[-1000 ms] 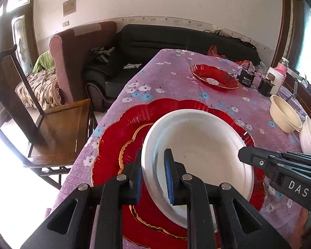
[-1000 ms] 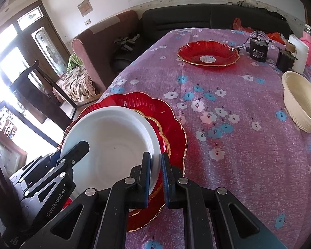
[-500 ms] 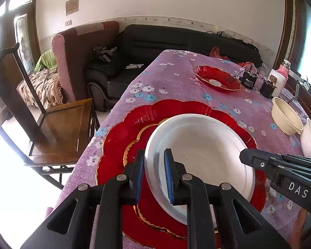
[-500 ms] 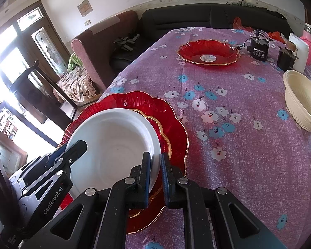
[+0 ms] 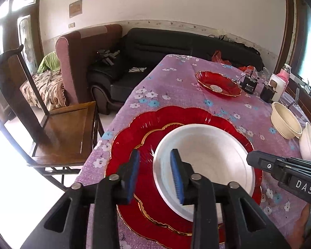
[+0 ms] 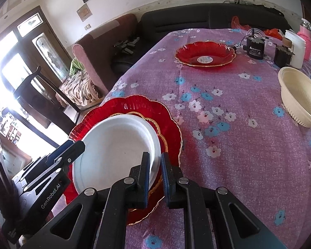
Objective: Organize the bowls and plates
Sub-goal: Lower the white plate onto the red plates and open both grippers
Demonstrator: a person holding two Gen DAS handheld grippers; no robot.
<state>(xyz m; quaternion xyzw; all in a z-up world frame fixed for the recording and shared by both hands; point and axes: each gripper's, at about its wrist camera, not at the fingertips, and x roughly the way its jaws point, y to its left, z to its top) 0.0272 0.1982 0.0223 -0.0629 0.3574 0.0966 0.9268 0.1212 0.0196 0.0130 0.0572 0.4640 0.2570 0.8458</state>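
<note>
A white plate (image 5: 207,161) lies on a large red scalloped plate (image 5: 134,132) at the near left edge of the purple flowered table. My left gripper (image 5: 154,173) is open, its jaws either side of the white plate's left rim. My right gripper (image 6: 155,170) is shut on the white plate's (image 6: 114,145) right rim, over the red plate (image 6: 168,120). A smaller red bowl (image 6: 205,54) sits far back. A cream bowl (image 6: 298,101) sits at the right, with a white dish (image 5: 310,145) beside it.
Two black boxes (image 6: 255,47), a white container and a pink bottle (image 6: 305,39) stand at the far right of the table. A wooden chair (image 5: 58,124) stands left of the table edge. An armchair and a black sofa (image 5: 176,43) are behind.
My left gripper has opened and let go of the white plate's left rim. The plate has settled lower onto the red plate. My right gripper stays shut on the right rim.
</note>
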